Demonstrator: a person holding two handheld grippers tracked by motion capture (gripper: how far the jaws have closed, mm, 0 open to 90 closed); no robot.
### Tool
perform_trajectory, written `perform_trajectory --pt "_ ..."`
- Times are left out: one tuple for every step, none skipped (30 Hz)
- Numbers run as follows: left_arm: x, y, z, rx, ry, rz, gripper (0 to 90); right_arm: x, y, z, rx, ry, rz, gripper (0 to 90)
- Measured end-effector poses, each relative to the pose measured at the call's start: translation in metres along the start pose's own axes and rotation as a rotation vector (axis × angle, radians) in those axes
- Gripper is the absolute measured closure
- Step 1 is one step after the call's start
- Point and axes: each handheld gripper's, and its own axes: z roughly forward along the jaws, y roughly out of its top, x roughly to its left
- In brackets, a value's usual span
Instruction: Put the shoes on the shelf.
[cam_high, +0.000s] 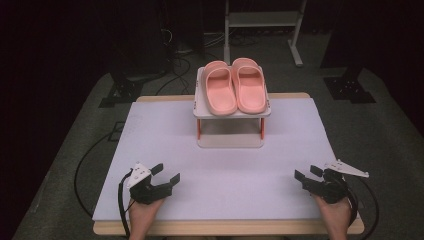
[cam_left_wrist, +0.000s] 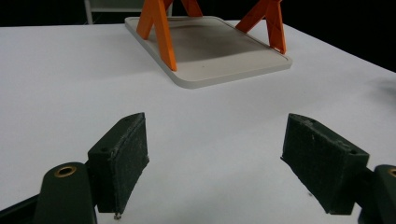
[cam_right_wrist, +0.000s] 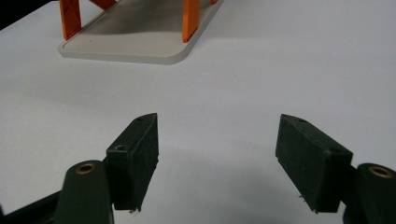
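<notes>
A pair of pink slippers (cam_high: 234, 86) sits atop a small rack (cam_high: 231, 113) mid-bench — left gripper (cam_high: 167, 174) and right gripper (cam_high: 306, 173) rest near the front edge, jaws spread, apparently poised to reach.

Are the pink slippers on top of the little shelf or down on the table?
On top. Both pink slippers lie side by side on the upper board of the small rack, above the table; its lower board is bare.

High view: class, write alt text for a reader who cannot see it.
Two pink slippers sit side by side on a small rack on a white table. Near the front edge, the left gripper and right gripper rest open.
</notes>
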Motion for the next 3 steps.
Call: perform_trajectory --pt "0.0000 -0.0001 0.0000 -0.001 -0.001 -0.001 21.5 0.0002 -0.0017 0.0005 -0.002 0.001 0.000 29.8" --pt "0.0000 -0.0001 -0.0002 -0.001 0.000 -0.003 21.4 0.0002 -0.0039 0.0012 0.002 0.005 -0.003 29.8" --pt "0.0005 -0.0001 -0.0004 -0.004 0.000 -0.006 21.3 0.0005 -0.0052 0.0015 0.002 0.009 0.000 29.8"
